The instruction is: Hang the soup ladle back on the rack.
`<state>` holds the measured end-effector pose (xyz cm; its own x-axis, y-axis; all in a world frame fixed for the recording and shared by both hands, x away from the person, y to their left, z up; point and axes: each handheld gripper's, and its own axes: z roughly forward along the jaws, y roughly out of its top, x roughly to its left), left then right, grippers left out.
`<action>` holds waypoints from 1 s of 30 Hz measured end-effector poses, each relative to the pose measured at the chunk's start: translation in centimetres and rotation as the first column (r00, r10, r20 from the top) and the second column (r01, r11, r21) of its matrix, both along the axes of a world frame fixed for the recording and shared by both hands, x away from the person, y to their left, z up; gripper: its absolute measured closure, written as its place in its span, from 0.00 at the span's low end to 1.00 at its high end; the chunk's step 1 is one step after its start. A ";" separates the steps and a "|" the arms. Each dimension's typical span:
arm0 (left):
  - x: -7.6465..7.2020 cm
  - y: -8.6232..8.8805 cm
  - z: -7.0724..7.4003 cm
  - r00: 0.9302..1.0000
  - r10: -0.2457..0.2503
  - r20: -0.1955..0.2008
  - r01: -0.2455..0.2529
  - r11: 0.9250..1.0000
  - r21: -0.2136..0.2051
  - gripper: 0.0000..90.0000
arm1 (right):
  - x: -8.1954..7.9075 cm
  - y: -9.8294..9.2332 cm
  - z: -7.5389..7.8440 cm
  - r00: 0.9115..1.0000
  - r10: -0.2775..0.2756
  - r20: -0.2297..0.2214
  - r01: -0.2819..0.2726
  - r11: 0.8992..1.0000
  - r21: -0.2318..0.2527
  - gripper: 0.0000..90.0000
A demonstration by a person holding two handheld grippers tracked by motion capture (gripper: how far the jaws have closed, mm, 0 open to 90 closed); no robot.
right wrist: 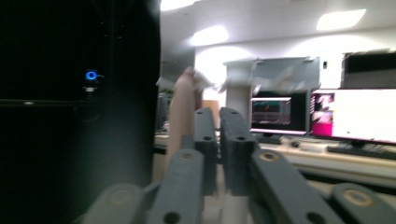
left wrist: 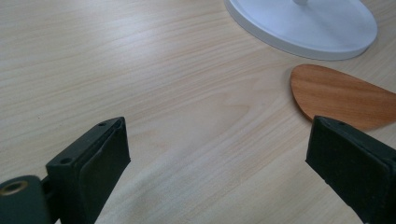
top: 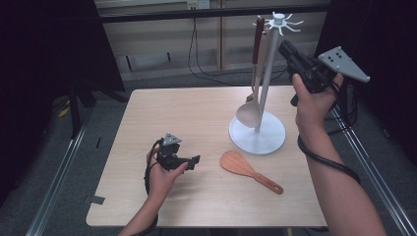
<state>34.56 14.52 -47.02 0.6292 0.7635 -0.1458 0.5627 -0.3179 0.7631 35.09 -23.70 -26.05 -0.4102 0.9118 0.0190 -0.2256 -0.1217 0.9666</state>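
On the white metal utensil stand [top: 265, 88], with its round base and hooked crown, hangs a pale wooden ladle with a dark brown handle [top: 253, 83], its bowl low beside the pole, just above the stand's base. We see the right tool [top: 286, 47] raised level with the stand's crown and just beside it, its jaws nearly together with only a slim gap and nothing between them; in the right gripper view the ladle handle [right wrist: 180, 116] stands blurred just beside them. Near the stand's base, on the light wooden desk [top: 187, 113], lies a reddish-brown wooden rice paddle [top: 248, 171], blade toward the left tool [top: 195, 161]. That tool rests low over the desk, farther from the stand than the paddle, jaws spread wide and empty.
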 end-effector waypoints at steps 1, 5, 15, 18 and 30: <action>0.0 0.0 0.0 1.000 0.000 -0.002 0.000 1.000 0.001 0.07 | -0.4 0.0 -0.6 1.000 0.012 -0.008 -0.012 1.000 -0.004 0.90; -0.1 -0.1 0.0 1.000 -0.006 -0.003 0.006 1.000 0.002 0.07 | -1.4 -0.3 -2.5 0.998 0.041 -0.043 -0.042 0.999 -0.017 0.81; -0.2 -0.3 0.0 1.000 -0.009 0.000 0.009 1.000 0.006 0.07 | -4.2 -0.9 -7.0 0.988 0.104 -0.111 -0.106 0.994 -0.006 0.57; -0.3 -0.3 0.0 1.000 -0.012 0.000 0.012 1.000 0.014 0.07 | -4.8 -1.1 -8.3 0.985 0.111 -0.130 -0.114 0.993 -0.009 0.51; -0.3 -0.4 -0.1 1.000 -0.002 0.003 0.002 1.000 0.007 0.07 | -6.3 -1.3 -12.4 0.963 0.145 -0.226 -0.155 0.988 -0.024 0.36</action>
